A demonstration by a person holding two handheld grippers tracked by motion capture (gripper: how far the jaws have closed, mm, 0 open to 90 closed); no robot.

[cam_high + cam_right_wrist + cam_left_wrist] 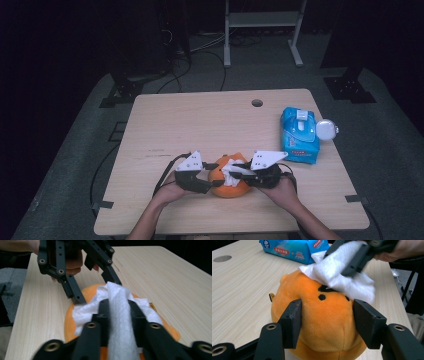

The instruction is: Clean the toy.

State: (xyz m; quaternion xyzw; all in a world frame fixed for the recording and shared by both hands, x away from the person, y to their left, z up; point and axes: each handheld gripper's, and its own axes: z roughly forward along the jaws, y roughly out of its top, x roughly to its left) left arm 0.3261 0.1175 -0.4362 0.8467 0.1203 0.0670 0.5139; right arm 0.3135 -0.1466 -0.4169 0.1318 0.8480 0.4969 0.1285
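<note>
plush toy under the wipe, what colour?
Orange, with small black face markings. The plush toy shows best in the left gripper view.

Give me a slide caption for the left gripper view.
Left gripper clamps orange plush toy while white wipe rubs it.

place: lab | cues: dark room, stand legs, floor cables

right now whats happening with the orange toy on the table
A person is wiping an orange plush toy on the table. The left gripper clamps the toy's sides to steady it. The right gripper pinches a white wipe and presses it on the toy's top. A blue wipes pack lies farther right.
</note>
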